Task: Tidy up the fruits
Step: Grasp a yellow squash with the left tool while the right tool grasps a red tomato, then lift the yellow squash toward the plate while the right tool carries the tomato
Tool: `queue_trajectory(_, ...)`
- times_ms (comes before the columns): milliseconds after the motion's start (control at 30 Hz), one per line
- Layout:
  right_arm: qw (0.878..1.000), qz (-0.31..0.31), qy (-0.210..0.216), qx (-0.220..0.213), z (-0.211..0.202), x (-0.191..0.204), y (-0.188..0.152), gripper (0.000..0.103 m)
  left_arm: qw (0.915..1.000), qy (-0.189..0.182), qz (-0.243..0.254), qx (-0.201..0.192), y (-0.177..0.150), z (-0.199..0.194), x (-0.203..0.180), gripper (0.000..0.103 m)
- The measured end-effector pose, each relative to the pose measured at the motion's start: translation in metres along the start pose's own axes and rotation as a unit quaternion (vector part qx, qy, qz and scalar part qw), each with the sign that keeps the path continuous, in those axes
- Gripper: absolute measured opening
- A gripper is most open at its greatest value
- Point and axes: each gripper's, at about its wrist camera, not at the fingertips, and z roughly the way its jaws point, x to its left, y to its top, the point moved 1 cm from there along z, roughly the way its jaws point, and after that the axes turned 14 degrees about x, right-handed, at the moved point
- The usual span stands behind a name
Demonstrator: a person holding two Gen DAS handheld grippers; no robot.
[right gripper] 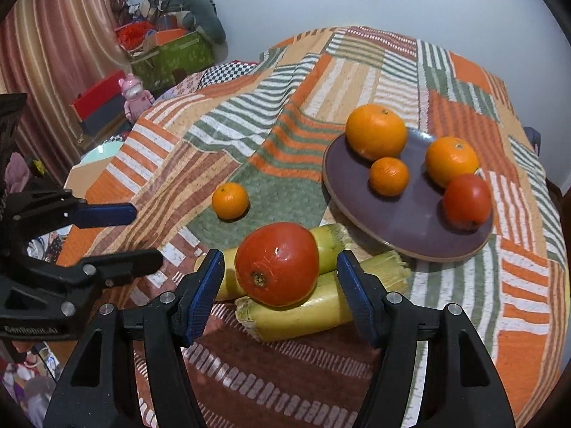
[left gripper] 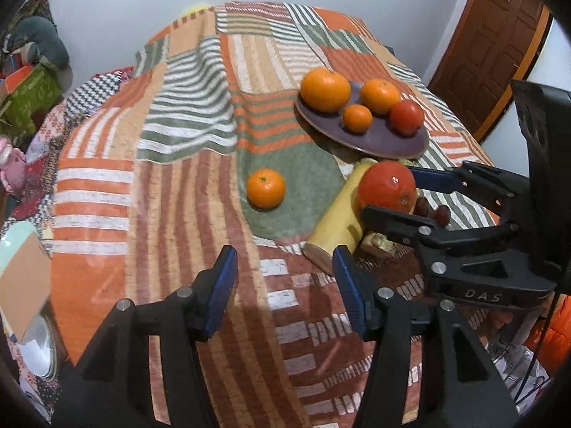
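So, L to R on the striped patchwork blanket (right gripper: 249, 149): left gripper (left gripper: 283, 287) hangs over bare blanket w/ jaws spread, nothing between them; in right wrist view it shows at far left (right gripper: 142, 235), same spread. Next, a lone small mandarin (right gripper: 230, 200) sits on a green patch of the blanket, apart from everything else, also seen mid-frame in left wrist view (left gripper: 266, 188). Then the red tomato (right gripper: 277, 264), resting on top of two yellow-green cane-like stalk pieces (right gripper: 303, 315) that lie side by side on the blanket; stalk type unclear. Right gripper (right gripper: 280, 294) is released, blue pads either side of the tomato w/ gaps on both sides, not touching it. Left wrist view shows that gripper (left gripper: 389, 187) from the side, fingers bracketing the tomato (left gripper: 387, 185), one stalk (left gripper: 335, 224) under it. Further right, purple plate (right gripper: 410, 228) sits tilted, near edge just beside the stalks; contact can't tell. On it: big orange (right gripper: 376, 131) at back-left, small mandarin in the middle (right gripper: 389, 176), medium orange (right gripper: 451, 160) to the right, second red tomato (right gripper: 467, 201) at front-right, touching the medium orange. Same plate (left gripper: 378, 139) in left wrist view, upper right.
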Motion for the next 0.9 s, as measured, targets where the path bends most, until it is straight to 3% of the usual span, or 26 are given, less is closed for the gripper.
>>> queue_trajectory(133,1.0,-0.007,0.003,0.008,0.006,0.002,-0.003,0.045,0.9997,-0.005,0.018,0.015,0.0,0.016,-0.012,0.055)
queue_trajectory(567,0.999,0.033,0.023,-0.024,-0.029,-0.026,-0.017,0.044,0.9936,0.05,0.1,0.016,0.014,0.05,-0.041,0.055)
queue_trajectory(667,0.998,0.046,0.019,-0.033,-0.04,-0.038,-0.022,0.044,0.9936,0.037,0.106,0.01,0.013,0.055,-0.038,0.052)
queue_trajectory(700,0.998,0.052,0.015,-0.035,-0.044,-0.044,-0.025,0.044,0.9936,0.025,0.109,0.01,0.013,0.055,-0.038,0.043)
queue_trajectory(900,0.996,0.077,-0.005,-0.037,-0.055,-0.066,-0.039,0.044,0.9961,0.014,0.087,0.008,0.011,0.052,-0.037,0.042)
